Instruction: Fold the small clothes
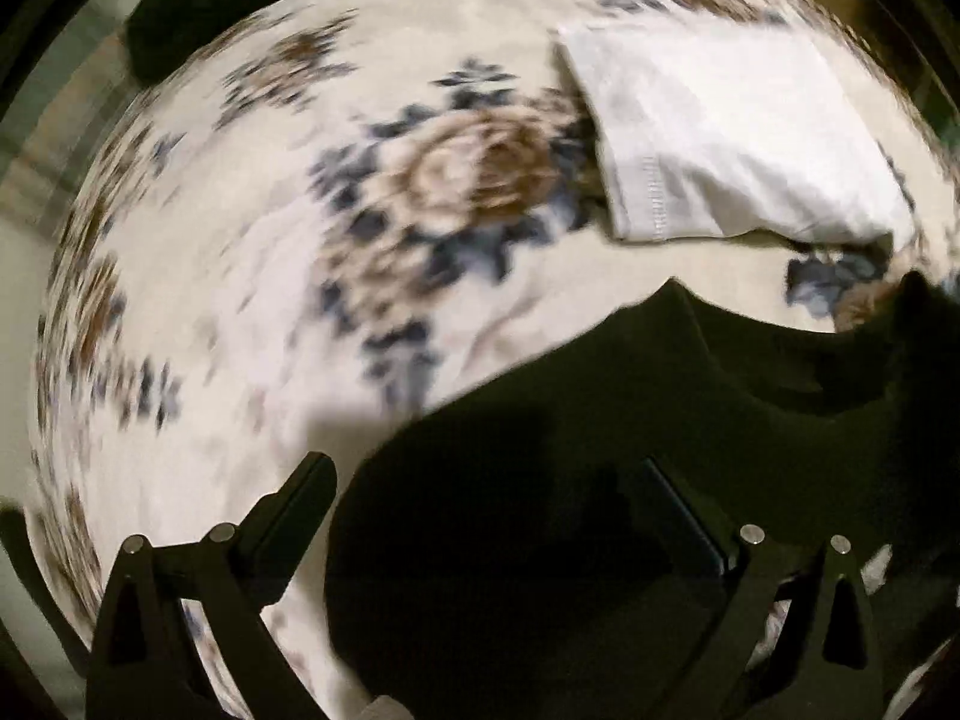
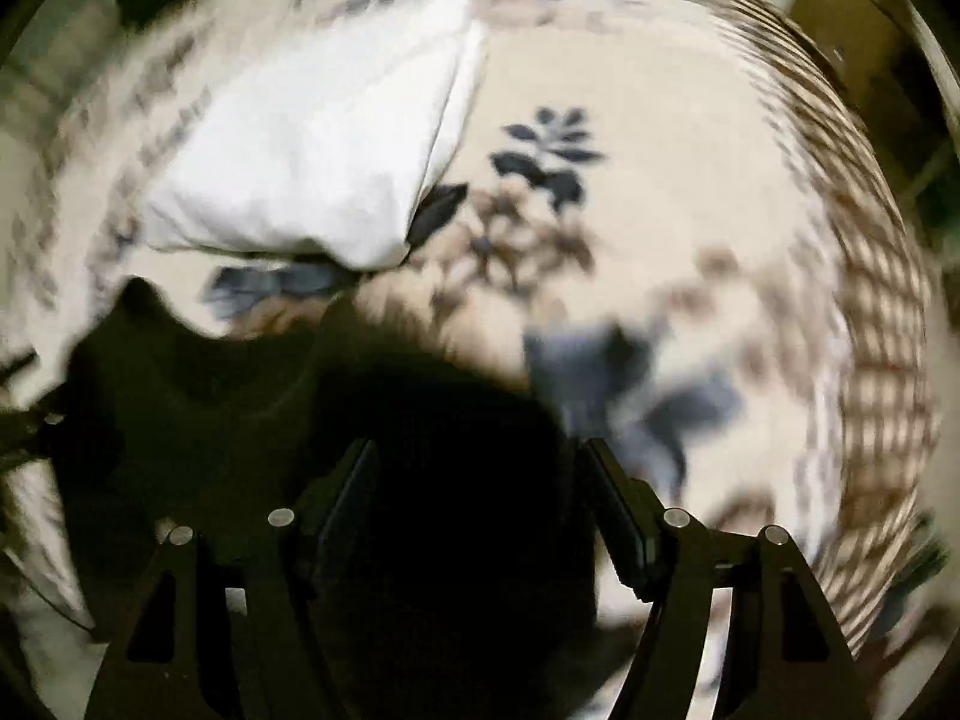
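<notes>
Two garments lie on the floral bedsheet (image 1: 252, 276): a black garment (image 1: 600, 450) spread out directly beneath both grippers, and a white folded garment (image 1: 732, 132) just beyond it, apart from it. The left gripper (image 1: 492, 480) stands spread wide with nothing pinched; the right gripper (image 2: 480, 474) is also parted, over the black cloth, gripping nothing. The white piece looks finished, so the black one seems next; each gripper likely needs to descend onto an edge and pinch.
</notes>
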The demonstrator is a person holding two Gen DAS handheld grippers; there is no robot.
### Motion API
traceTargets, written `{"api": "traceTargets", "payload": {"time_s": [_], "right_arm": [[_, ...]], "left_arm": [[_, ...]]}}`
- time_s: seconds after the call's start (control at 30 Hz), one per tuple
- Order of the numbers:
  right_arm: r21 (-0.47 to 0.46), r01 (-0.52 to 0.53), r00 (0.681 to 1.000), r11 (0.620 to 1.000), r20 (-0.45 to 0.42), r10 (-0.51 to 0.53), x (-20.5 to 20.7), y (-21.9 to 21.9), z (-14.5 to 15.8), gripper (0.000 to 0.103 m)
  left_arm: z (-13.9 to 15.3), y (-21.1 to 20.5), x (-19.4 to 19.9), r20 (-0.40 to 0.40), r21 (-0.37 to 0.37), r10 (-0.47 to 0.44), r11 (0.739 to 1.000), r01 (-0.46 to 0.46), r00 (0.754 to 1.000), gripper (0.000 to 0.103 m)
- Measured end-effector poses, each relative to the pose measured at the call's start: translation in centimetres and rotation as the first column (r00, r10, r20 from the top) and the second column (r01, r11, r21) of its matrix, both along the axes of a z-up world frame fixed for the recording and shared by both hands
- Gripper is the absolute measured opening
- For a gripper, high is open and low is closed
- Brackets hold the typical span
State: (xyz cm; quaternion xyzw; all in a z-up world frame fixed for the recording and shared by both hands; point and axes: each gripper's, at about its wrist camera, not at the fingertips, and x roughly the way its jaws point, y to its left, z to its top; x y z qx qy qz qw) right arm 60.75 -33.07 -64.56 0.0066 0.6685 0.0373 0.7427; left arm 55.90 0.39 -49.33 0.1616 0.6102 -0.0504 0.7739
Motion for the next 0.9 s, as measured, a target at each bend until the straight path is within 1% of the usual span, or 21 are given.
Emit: {"api": "traceTargets", "payload": {"time_s": [0.03, 0.1, 0.13, 0.17, 0.2, 0.23, 0.27, 0.3, 0.33, 0.37, 0.4, 0.47, 0.5, 0.53, 0.57, 0.6, 0.63, 0.67, 0.73, 0.87, 0.9], "right_arm": [[0.001, -0.021, 1.000, 1.000, -0.016, 0.021, 0.8, 0.3, -0.5, 0.072], [0.013, -0.070, 0.996, 0.997, -0.058, 0.071, 2.1, 0.8, -1.6, 0.069], [0.035, -0.101, 0.993, 0.994, -0.051, 0.103, 2.4, 1.1, -1.6, 0.052], [0.056, -0.134, 0.990, 0.989, -0.045, 0.136, 2.6, 1.5, -1.5, 0.019], [0.051, -0.151, 0.987, 0.987, -0.042, 0.153, 2.6, 1.7, -1.3, 0.007], [0.057, -0.156, 0.987, 0.986, -0.032, 0.158, 2.6, 1.8, -1.0, 0.007], [0.057, -0.160, 0.987, 0.985, 0.004, 0.160, 2.5, 1.7, -0.2, 0.006], [0.042, -0.163, 0.985, 0.986, 0.064, 0.160, 2.5, 1.3, 0.9, 0.006], [0.052, -0.144, 0.987, 0.988, 0.085, 0.139, 2.7, 0.8, 1.2, 0.006], [0.059, -0.118, 0.990, 0.991, 0.085, 0.113, 2.6, 0.3, 1.2, 0.006], [0.083, -0.088, 0.995, 0.993, 0.058, 0.084, 2.8, -0.4, 0.6, 0.006], [0.131, -0.076, 0.997, 0.989, 0.037, 0.071, 2.5, -1.3, 0.3, 0.007], [0.159, -0.047, 0.999, 0.986, 0.020, 0.044, 2.7, -2.0, 0.3, 0.007], [0.177, -0.031, 1.000, 0.984, 0.010, 0.029, 2.5, -2.4, 0.2, 0.009], [0.202, -0.010, 1.000, 0.979, -0.007, 0.011, 2.6, -3.0, 0.2, 0.010], [0.212, -0.006, 1.000, 0.977, -0.013, 0.009, 2.6, -3.4, 0.0, 0.010], [0.216, -0.012, 1.000, 0.976, -0.014, 0.015, 2.3, -3.6, -0.1, 0.010], [0.211, -0.022, 1.000, 0.977, -0.007, 0.024, 1.9, -3.5, 0.2, 0.010], [0.201, -0.045, 0.999, 0.979, 0.018, 0.043, 1.4, -2.8, 0.7, 0.008], [0.214, -0.039, 0.994, 0.976, 0.107, 0.016, -1.1, -2.8, 3.5, 0.006], [0.235, -0.028, 0.992, 0.971, 0.130, -0.002, -2.1, -3.3, 4.6, 0.006]], "left_arm": [[-0.8, -0.6, 0.4, -0.015, 0.014, -0.036, 0.999, 0.036, 0.999, 0.103], [-1.6, -1.3, 0.9, -0.046, 0.007, -0.076, 0.997, 0.077, 0.996, 0.103], [-2.2, -1.5, 1.0, -0.062, 0.013, -0.091, 0.996, 0.092, 0.994, 0.103], [-2.5, -1.7, 1.3, -0.069, 0.015, -0.105, 0.994, 0.106, 0.992, 0.103], [-2.8, -1.8, 1.4, -0.075, 0.013, -0.115, 0.993, 0.117, 0.991, 0.103], [-3.0, -1.8, 1.5, -0.080, 0.008, -0.123, 0.992, 0.124, 0.989, 0.103], [-3.3, -1.7, 1.6, -0.091, -0.005, -0.130, 0.992, 0.130, 0.987, 0.103], [-3.6, -1.6, 1.9, -0.102, -0.018, -0.132, 0.991, 0.130, 0.986, 0.103], [-3.8, -1.4, 2.1, -0.117, -0.037, -0.134, 0.991, 0.131, 0.984, 0.103], [-4.0, -1.2, 2.3, -0.127, -0.052, -0.136, 0.990, 0.130, 0.983, 0.103], [-4.1, -1.2, 2.4, -0.134, -0.063, -0.139, 0.989, 0.132, 0.981, 0.103], [-4.2, -1.0, 2.5, -0.135, -0.089, -0.149, 0.986, 0.138, 0.980, 0.101], [-4.0, -1.0, 2.3, -0.122, -0.108, -0.165, 0.982, 0.153, 0.979, 0.091], [-3.8, -1.0, 2.1, -0.109, -0.130, -0.190, 0.976, 0.175, 0.976, 0.071], [-3.5, -1.1, 1.7, -0.093, -0.154, -0.216, 0.968, 0.201, 0.972, 0.060], [-3.1, -1.4, 1.1, -0.071, -0.163, -0.243, 0.960, 0.229, 0.967, 0.033], [-2.7, -1.6, 0.9, -0.053, -0.159, -0.261, 0.955, 0.250, 0.964, 0.011], [-2.2, -1.8, 0.4, -0.039, -0.154, -0.270, 0.953, 0.261, 0.962, 0.009], [-1.2, -1.5, -0.2, -0.006, -0.175, -0.246, 0.954, 0.242, 0.969, 0.005], [2.8, 0.2, -3.1, 0.116, -0.223, -0.173, 0.955, 0.196, 0.978, 0.005], [4.0, 0.8, -4.2, 0.143, -0.239, -0.150, 0.954, 0.181, 0.978, 0.005]]}}
